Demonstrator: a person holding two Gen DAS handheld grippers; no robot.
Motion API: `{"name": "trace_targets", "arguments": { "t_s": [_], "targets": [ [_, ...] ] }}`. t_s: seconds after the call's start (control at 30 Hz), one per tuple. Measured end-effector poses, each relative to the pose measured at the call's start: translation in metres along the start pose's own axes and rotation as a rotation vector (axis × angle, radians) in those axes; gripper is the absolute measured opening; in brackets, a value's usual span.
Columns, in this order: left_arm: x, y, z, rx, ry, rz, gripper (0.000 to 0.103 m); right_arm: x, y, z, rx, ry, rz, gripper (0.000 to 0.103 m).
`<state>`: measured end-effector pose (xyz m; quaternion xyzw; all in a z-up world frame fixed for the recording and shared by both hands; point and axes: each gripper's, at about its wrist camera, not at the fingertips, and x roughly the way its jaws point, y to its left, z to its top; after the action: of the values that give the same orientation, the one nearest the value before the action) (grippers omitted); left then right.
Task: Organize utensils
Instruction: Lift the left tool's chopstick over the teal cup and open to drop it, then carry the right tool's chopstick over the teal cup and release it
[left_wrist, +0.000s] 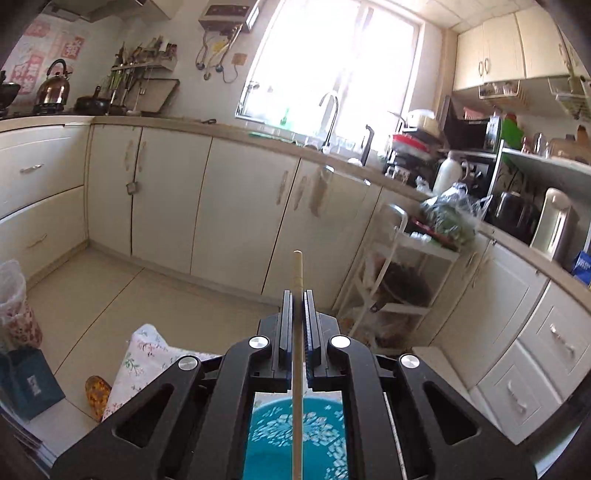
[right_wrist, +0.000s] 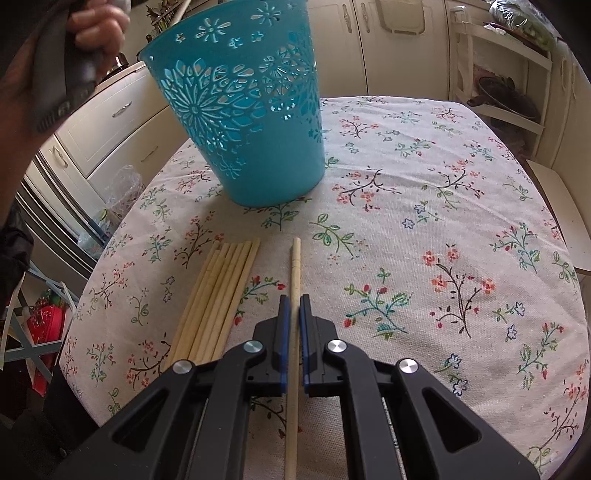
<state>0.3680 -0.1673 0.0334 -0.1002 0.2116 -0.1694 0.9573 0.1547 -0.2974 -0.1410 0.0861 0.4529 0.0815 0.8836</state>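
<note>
Chopsticks were clamped singly, one in the left tool (left_wrist: 297, 291) above the blue basket (right_wrist: 240, 110), one (right_wrist: 294, 273) in the right tool (right_wrist: 294, 297), basket at 11 o'clock, for upright insertion.

Tablecloth (right_wrist: 424, 229) lies bare rightward; basket (right_wrist: 251, 122) and chopstick bundle (right_wrist: 218, 295) block left.

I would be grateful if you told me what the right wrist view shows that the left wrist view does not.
Only the right wrist view shows the bundle of chopsticks lying on the floral tablecloth, and the right gripper shut on one chopstick.

Only the left wrist view shows the window, the kettle, and the left gripper shut on another chopstick.

Both show the turquoise basket, seen from above below the left gripper.
</note>
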Motion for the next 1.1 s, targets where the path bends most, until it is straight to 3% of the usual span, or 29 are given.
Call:
{"name": "trace_targets", "arguments": {
  "t_s": [0.23,0.37,0.47,0.5,0.53,0.7,0.93,1.1],
  "targets": [
    [-0.002,0.011,-0.029,0.091,0.092,0.052,0.005,-0.001,0.003,0.0,-0.039,0.022,-0.004,0.009],
    [-0.008,0.016,-0.042,0.111,0.162,0.043,0.009,-0.001,0.008,-0.002,-0.07,0.02,-0.033,0.007],
    [-0.026,0.02,-0.047,0.12,0.17,0.052,0.035,-0.001,0.01,-0.003,-0.085,0.012,-0.05,0.006],
    [-0.036,0.024,-0.049,0.114,0.162,0.063,0.05,-0.002,0.008,-0.003,-0.069,0.012,-0.04,0.006],
    [-0.05,0.031,-0.052,0.1,0.146,0.075,0.057,-0.003,0.002,-0.003,-0.029,0.015,-0.013,0.006],
    [-0.092,0.067,-0.076,0.042,0.15,0.119,0.069,-0.023,-0.022,-0.005,0.145,-0.026,0.138,0.006],
    [-0.09,0.118,-0.156,-0.04,0.343,0.184,0.07,-0.06,-0.027,-0.001,0.274,-0.159,0.313,0.006],
    [-0.084,0.115,-0.185,-0.008,0.392,0.175,0.07,-0.092,-0.027,0.018,0.305,-0.271,0.366,0.006]
  ]
}}
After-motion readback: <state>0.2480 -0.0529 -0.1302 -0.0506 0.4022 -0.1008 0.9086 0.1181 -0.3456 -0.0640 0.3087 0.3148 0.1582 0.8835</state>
